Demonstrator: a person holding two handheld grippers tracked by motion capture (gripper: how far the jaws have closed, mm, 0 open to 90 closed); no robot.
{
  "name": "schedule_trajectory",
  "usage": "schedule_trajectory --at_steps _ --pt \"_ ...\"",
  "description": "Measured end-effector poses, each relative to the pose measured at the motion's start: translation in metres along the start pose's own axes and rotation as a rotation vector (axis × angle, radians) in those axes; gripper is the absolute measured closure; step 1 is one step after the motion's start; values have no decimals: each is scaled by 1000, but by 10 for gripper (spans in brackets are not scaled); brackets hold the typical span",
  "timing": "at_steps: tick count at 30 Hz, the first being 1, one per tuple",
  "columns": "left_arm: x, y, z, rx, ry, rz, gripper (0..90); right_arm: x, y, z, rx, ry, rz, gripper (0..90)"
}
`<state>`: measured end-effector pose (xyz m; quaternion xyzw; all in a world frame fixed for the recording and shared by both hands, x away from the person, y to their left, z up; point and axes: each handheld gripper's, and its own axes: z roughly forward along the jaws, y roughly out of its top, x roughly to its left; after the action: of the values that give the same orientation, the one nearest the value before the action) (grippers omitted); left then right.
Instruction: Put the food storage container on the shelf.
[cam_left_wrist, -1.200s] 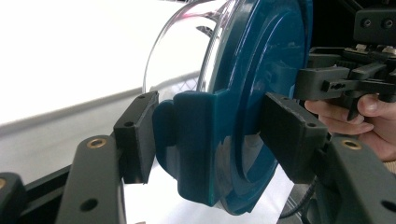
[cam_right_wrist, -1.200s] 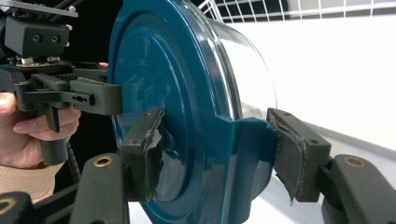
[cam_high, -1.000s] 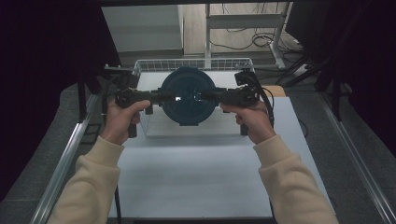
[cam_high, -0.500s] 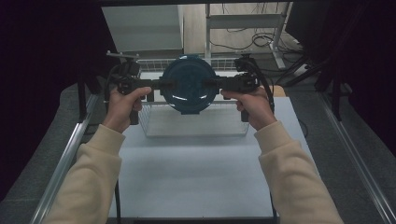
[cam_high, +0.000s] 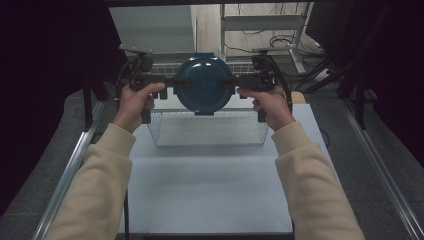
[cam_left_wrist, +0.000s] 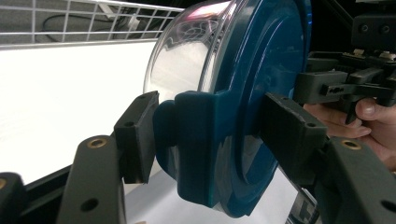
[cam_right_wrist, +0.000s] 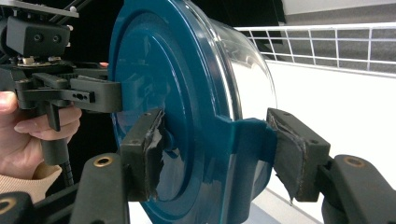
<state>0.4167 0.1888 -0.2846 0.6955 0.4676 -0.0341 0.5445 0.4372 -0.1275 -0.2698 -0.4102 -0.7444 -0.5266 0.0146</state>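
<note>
A round clear container with a dark blue lid (cam_high: 204, 84) hangs in the air above the far side of a wire basket (cam_high: 210, 134), its lid facing me. My left gripper (cam_high: 175, 82) is shut on the lid's left clip tab; in the left gripper view its jaws (cam_left_wrist: 215, 135) squeeze that blue tab (cam_left_wrist: 196, 140). My right gripper (cam_high: 235, 82) is shut on the opposite tab, and its worn pads (cam_right_wrist: 152, 149) press the lid's rim from both sides (cam_right_wrist: 217, 149). Each gripper view also has the other gripper at the container's far side (cam_left_wrist: 345, 84) (cam_right_wrist: 70, 88).
The wire basket stands on a white table (cam_high: 210, 190), which runs toward me between metal rails (cam_high: 75, 165). Behind the basket are a grey box (cam_high: 150, 30) and a shelf frame with cables (cam_high: 265, 25). Dark curtains close both sides.
Both hands have lifted the container and carried it away from me, from low over the basket to above its far edge. Both grips stay as they were.
</note>
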Motion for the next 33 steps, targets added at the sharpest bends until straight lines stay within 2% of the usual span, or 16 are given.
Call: schedule_trajectory --at_steps 10,21,26,31,33 --pt "20 3 11 13 5 -45 390 -17 2 18 23 3 46 389" --pt "28 4 22 41 5 -58 384 -26 2 22 47 -12 66 388" --pt "32 7 26 34 1 -71 382 -32 2 25 41 -8 82 388" --pt "40 9 32 17 -9 -119 382 -40 4 29 30 -6 158 386" --pt "41 10 32 17 -9 -119 380 -42 5 30 29 -4 173 386"
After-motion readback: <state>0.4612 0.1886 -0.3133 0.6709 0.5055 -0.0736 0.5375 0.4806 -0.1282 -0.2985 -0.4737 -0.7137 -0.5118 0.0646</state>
